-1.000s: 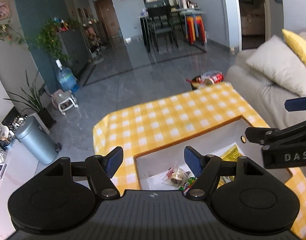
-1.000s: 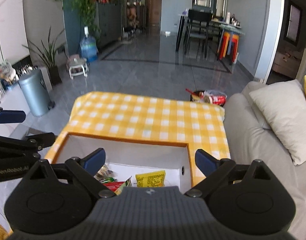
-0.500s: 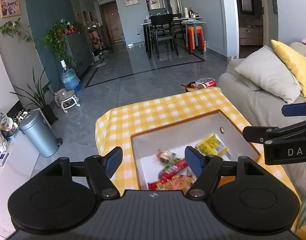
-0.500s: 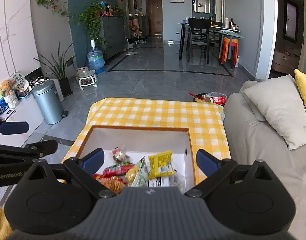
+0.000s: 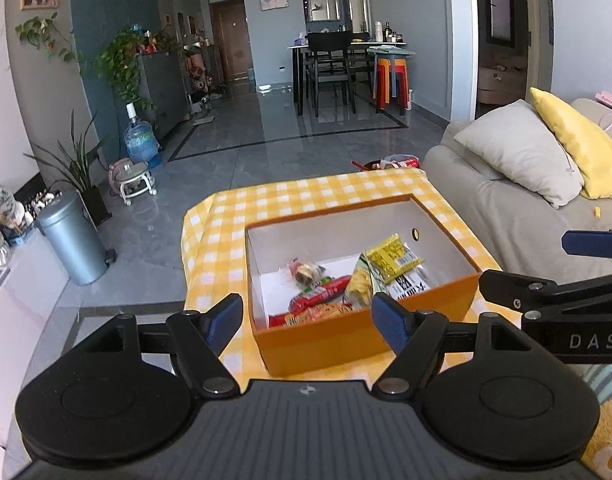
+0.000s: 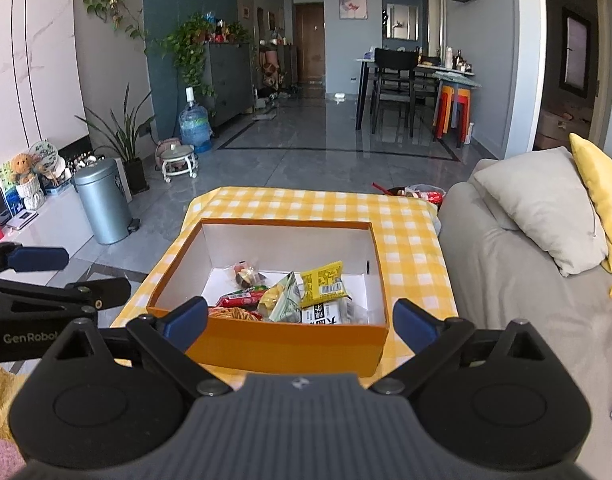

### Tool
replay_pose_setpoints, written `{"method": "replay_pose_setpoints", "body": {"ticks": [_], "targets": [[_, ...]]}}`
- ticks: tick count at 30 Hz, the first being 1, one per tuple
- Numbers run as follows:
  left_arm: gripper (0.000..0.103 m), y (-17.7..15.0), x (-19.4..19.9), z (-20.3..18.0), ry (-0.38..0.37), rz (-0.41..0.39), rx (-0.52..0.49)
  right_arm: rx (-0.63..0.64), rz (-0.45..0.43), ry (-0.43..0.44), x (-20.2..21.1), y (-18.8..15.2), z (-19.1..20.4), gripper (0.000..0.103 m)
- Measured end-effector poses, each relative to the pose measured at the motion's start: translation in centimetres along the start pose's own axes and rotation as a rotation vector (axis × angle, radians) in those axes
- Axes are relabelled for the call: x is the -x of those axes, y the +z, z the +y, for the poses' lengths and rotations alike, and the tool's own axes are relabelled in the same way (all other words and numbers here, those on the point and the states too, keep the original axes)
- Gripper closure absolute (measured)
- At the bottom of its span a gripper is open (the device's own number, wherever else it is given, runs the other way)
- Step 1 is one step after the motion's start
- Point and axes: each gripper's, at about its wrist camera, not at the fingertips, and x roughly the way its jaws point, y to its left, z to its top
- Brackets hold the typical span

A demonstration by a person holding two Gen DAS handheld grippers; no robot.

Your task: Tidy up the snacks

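Note:
An orange box (image 5: 325, 340) (image 6: 290, 346) with a white inside stands on a yellow checked tablecloth (image 5: 306, 196) (image 6: 306, 204). In it lie several snack packs: a yellow pack (image 5: 391, 258) (image 6: 323, 282), a red sausage pack (image 5: 319, 292) (image 6: 242, 300), a small wrapped sweet (image 5: 304, 272) (image 6: 246, 274) and a white pack (image 6: 325, 314). My left gripper (image 5: 307, 318) is open and empty, held back from the box's near wall. My right gripper (image 6: 300, 316) is open and empty, also just short of the near wall. Each gripper shows at the edge of the other's view.
A grey sofa (image 6: 517, 280) with a grey cushion (image 5: 517, 152) and a yellow cushion (image 5: 581, 144) runs along the right. A metal bin (image 6: 104, 200) stands on the floor at left. A basket of snacks (image 5: 389, 162) sits on the floor beyond the table.
Both grippers have pulled back and up from over the box, so the whole box and its near wall now show. Both stay open and empty.

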Motion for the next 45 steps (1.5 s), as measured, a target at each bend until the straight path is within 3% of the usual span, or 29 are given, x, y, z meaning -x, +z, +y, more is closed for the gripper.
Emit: {"method": "replay_pose_setpoints", "body": {"ticks": [10,23,45], "targets": [[0.016,-3.1,-1.6,0.0,0.041,0.05,0.067,0.046,-0.078,-0.018,-0.2,-3.1,1.9,0.007],[0.016,-4.7,-3.6,0.2,0.058,0.126,0.091,0.049,-0.029,-0.043,-2.9,-4.3,2.2,0.007],[0.016,-4.4,-3.4,0.0,0.057,0.123,0.071,-0.025,-0.007,-0.036,-3.5,-4.7,1.2,0.007]]}}
